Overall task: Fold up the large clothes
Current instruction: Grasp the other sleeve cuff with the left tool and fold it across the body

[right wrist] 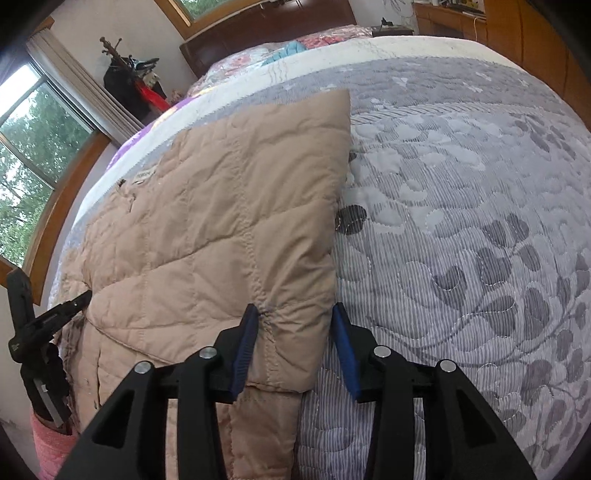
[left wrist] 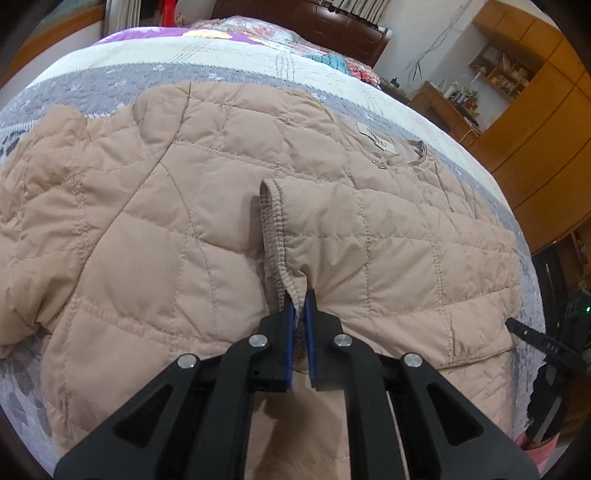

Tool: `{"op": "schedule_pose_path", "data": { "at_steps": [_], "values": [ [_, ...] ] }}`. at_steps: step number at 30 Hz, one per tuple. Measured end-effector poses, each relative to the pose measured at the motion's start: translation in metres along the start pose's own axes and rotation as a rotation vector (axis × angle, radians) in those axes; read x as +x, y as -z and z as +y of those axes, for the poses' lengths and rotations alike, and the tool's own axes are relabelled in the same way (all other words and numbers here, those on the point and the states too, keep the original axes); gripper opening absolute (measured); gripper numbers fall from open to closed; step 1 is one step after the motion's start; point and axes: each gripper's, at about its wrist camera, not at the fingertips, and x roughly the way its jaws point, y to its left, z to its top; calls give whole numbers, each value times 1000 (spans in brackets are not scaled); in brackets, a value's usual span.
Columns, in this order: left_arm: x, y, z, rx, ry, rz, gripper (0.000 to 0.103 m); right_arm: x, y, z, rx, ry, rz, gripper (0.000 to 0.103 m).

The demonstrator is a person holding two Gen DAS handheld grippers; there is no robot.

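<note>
A beige quilted jacket (left wrist: 184, 229) lies spread on the bed, with its label (left wrist: 376, 142) toward the far right. One sleeve is folded across the body; its elastic cuff (left wrist: 275, 236) runs down to my left gripper (left wrist: 300, 302), which is shut on the cuff's near end. In the right wrist view the jacket (right wrist: 221, 221) lies left of centre with a folded panel on top. My right gripper (right wrist: 293, 321) is open, its jaws on either side of the folded panel's near corner (right wrist: 295, 332). The left gripper shows at the left edge of the right wrist view (right wrist: 55, 317).
The jacket rests on a grey leaf-patterned quilt (right wrist: 461, 229) covering the bed. A dark wooden headboard (left wrist: 332, 26) is at the far end. Wooden cabinets (left wrist: 535, 110) stand to the right. A window (right wrist: 26, 147) and a coat rack (right wrist: 129, 85) are at left.
</note>
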Motion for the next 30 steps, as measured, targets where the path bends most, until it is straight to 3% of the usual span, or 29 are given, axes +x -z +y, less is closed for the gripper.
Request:
{"op": "schedule_pose_path", "data": {
  "at_steps": [1,3,6,9,13,18,30],
  "values": [
    [-3,-1,0,-1,-10,1,9,-5,0,4,-2,8,-5,41],
    [-15,-2,2,-16,-45,-9,22,-20,-4,20,-25,24,-51,41],
    [-49,1,-3,-3,-93,-119,24,-42,-8,38,-56,9,-109,43],
    [-70,3,-24,61,-127,-184,24,-42,-11,59,-86,-36,-90,43],
    [-51,6,-55,115,-71,-102,24,-13,-10,81,-114,-18,-36,43],
    [-7,16,-49,108,-111,-9,25,18,0,76,-99,10,13,41],
    [9,29,-50,165,-120,-39,25,33,8,79,-105,56,4,41]
  ]
}}
